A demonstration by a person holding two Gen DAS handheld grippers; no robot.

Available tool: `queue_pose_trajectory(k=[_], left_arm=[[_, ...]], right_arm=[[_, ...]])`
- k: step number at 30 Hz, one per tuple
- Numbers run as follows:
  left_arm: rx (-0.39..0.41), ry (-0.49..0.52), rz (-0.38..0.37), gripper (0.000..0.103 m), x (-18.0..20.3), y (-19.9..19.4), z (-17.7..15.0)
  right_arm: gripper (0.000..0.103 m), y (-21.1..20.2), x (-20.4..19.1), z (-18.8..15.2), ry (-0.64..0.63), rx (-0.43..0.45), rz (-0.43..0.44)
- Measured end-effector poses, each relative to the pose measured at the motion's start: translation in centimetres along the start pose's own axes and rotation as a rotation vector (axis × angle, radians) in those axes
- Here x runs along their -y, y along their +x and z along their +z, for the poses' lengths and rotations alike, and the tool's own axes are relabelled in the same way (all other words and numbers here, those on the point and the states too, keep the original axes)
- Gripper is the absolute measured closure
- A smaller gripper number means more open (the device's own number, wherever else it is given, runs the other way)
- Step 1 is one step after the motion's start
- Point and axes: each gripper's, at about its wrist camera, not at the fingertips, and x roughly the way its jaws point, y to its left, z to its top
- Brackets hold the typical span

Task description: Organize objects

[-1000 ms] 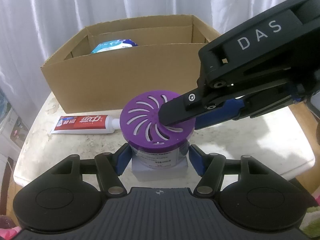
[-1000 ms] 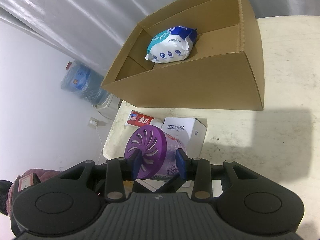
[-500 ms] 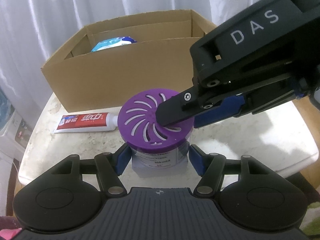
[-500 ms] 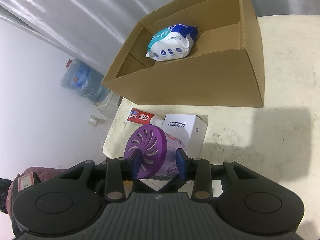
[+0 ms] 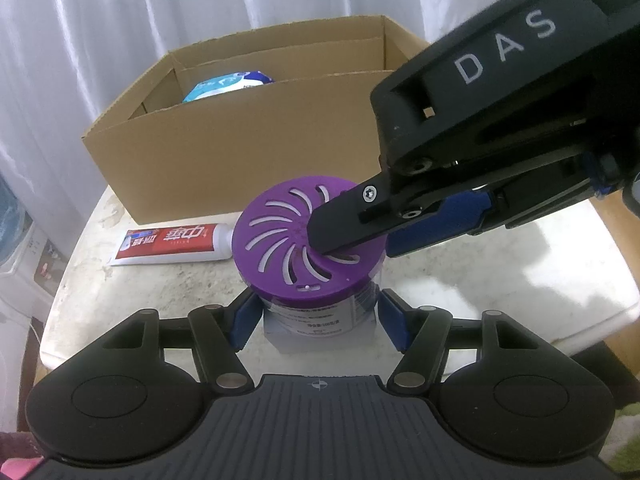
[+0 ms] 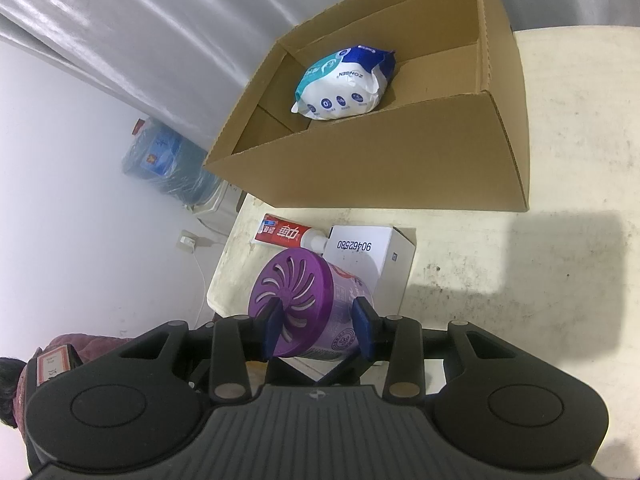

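Observation:
A purple-lidded air freshener jar (image 5: 304, 240) sits between the blue pads of my left gripper (image 5: 318, 322), which is shut on its lower body. My right gripper (image 6: 318, 326) comes in from the right and is shut on the jar (image 6: 298, 300) across lid and base. The jar is held above a white box (image 6: 372, 256) on the table. A red toothpaste tube (image 5: 168, 242) lies on the table to the left, also in the right wrist view (image 6: 284, 234). A cardboard box (image 5: 248, 136) stands behind, holding a blue-white wipes pack (image 6: 344, 82).
The pale marble table (image 6: 560, 200) extends to the right of the cardboard box (image 6: 400, 172). A water bottle (image 6: 160, 160) stands on the floor past the table's left edge. White curtains (image 5: 160, 8) hang behind.
Both grippers have lifted the jar a little higher above the white box. Both grips are unchanged.

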Motion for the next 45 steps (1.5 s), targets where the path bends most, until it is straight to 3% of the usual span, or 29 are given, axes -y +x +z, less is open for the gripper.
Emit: queue_pose_trajectory(k=[45], left_arm=[[-0.010, 0.007, 0.016, 0.041, 0.23, 0.11, -0.25]], right_arm=[[0.060, 0.11, -0.07, -0.12, -0.001, -0.005, -0.001]])
